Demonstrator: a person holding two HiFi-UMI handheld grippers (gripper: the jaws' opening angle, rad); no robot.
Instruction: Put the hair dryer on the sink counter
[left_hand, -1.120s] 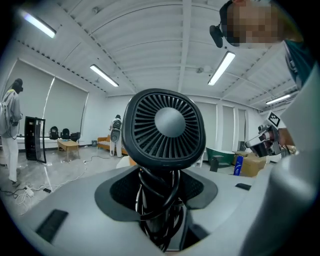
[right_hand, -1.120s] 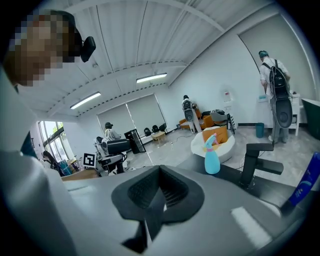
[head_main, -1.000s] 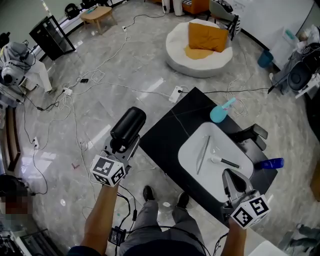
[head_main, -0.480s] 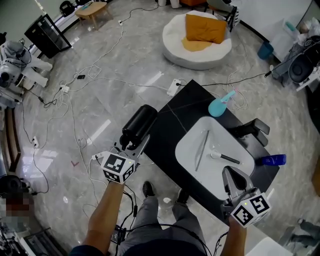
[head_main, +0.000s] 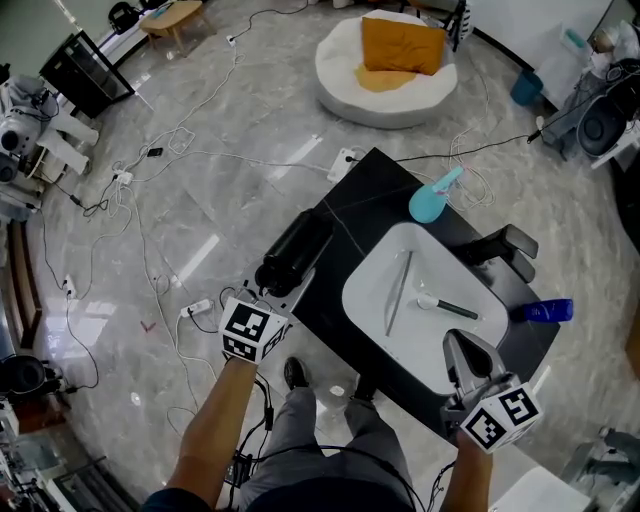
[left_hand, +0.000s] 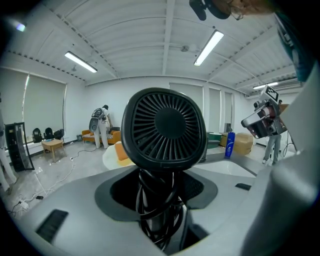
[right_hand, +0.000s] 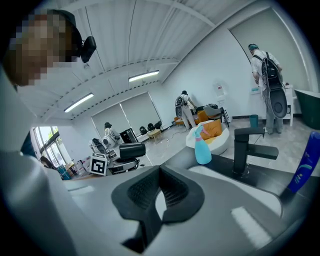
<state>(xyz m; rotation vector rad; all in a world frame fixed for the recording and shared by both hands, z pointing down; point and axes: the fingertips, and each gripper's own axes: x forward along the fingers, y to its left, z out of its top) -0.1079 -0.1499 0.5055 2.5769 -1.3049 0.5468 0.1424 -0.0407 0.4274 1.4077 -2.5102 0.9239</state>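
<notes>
**Head view.**
- Sink counter: glossy black slab, rectangular, set diagonally at frame centre.
- Basin: smooth white, rounded rectangle, sunk in the counter. It holds two thin items, too small to name with confidence.
- Faucet: matte black, angular, at the basin's right.
- Spray bottle: teal plastic, at the basin's upper end.
- Blue bottle: lying at the counter's right edge.
- Hair dryer: matte black, cylindrical barrel. It lies across the counter's left edge in the picture, just above and right of the left gripper's marker cube.
- Left gripper: lower left of centre, clamped on the dryer's handle end.
- Right gripper: lower right, over the counter's near corner, well apart from the dryer.

**Left gripper view.**
- Hair dryer: fills frame centre. A rounded rear grille of fine radial slats faces the camera.
- The handle, wound with glossy black cord, drops straight between the grey jaws.
- Left gripper: pads pressed on the cord-wrapped handle.

**Right gripper view.**
- Right gripper: ribbed black pads drawn together at the tips, nothing between them.
- Hair dryer: small, left of centre, beyond the jaws.
- Spray bottle, faucet and blue bottle: ranged to the right.
</notes>
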